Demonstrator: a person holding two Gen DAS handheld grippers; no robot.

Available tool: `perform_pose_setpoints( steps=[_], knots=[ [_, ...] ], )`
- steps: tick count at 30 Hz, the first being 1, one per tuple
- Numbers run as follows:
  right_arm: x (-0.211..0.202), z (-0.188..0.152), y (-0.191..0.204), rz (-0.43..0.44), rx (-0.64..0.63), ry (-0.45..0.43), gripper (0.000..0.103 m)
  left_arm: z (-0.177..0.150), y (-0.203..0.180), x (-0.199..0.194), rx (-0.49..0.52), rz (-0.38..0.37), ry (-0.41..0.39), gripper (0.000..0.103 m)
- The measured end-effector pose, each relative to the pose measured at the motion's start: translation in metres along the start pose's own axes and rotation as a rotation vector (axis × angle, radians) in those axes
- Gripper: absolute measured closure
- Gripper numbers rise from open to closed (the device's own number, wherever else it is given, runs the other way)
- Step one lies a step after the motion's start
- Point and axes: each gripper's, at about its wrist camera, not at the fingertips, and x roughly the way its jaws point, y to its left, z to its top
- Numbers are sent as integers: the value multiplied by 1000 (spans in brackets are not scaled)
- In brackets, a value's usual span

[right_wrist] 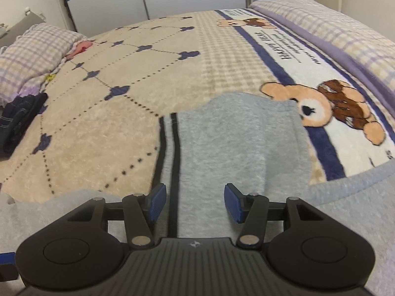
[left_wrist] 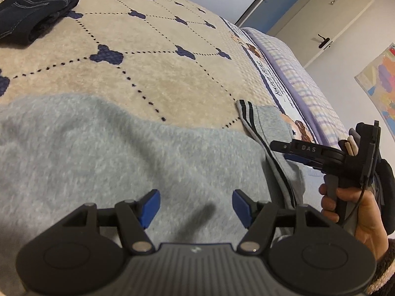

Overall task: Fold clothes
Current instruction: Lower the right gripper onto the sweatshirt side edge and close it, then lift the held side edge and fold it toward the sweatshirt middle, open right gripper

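Grey fleece, a garment (left_wrist: 98, 148) with dark side stripes (right_wrist: 175, 162), lay spread on the beige patterned blanket (left_wrist: 160, 74) of the bed. The left gripper (left_wrist: 196, 204) and the right gripper (right_wrist: 195, 202) hung just above it, jaws released and holding nothing. Dark folded jeans (left_wrist: 32, 17) sat well apart from the garment, further up the blanket.

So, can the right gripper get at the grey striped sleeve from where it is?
Probably yes. The right gripper hangs over the grey striped sleeve with its jaws open, nothing lies between them and the fabric, and the left gripper is off to the side.
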Motion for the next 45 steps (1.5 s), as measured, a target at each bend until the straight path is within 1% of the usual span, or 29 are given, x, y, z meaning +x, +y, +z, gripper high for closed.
perform_pose_setpoints(
  steps=[4, 7, 11, 13, 18, 19, 20, 21, 23, 24, 25, 26, 28, 30, 34, 39, 41, 45],
  knots=[
    [12, 3, 12, 26, -41, 27, 47, 2, -6, 7, 8, 2, 3, 37],
    [23, 3, 20, 24, -64, 40, 36, 3, -7, 14, 11, 15, 13, 36],
    [40, 3, 29, -8, -116, 63, 28, 6, -7, 20, -2, 18, 22, 36],
    [47, 3, 33, -34, -148, 64, 27, 8, -8, 22, -6, 16, 20, 36],
    [53, 6, 32, -58, -126, 51, 27, 12, -12, 27, -24, 9, 12, 36],
    [53, 5, 31, -59, -122, 43, 30, 13, -12, 28, -28, 9, 11, 36],
    [53, 5, 29, -61, -117, 35, 37, 13, -13, 29, -31, 8, 9, 36],
    [52, 5, 26, -68, -109, 26, 41, 14, -13, 30, -32, 6, 6, 36],
    [50, 5, 21, -77, -90, 11, 58, 14, -15, 33, -36, 11, 3, 35],
    [48, 5, 17, -74, -78, 5, 63, 14, -15, 34, -35, 14, 1, 35],
    [45, 5, 12, -70, -65, -1, 80, 14, -16, 35, -34, 17, -2, 35],
    [41, 5, 8, -65, -48, -9, 92, 13, -17, 35, -28, 21, -3, 35],
    [30, 5, 0, -53, -14, -31, 93, 13, -21, 36, -4, 23, -5, 35],
    [14, 7, -6, -52, -1, -78, 93, 12, -27, 35, 25, 15, -13, 35],
    [-22, 5, -14, -85, -41, -183, 93, 9, -37, 38, 63, -5, -21, 35],
    [-58, -3, -39, -135, -71, -260, 93, 4, -48, 44, 105, -14, -17, 34],
    [-70, -7, -52, -150, -71, -275, 93, 2, -52, 46, 117, -18, -14, 34],
    [-82, -15, -81, -175, -57, -262, 93, -2, -59, 51, 140, -28, -1, 34]
  ],
)
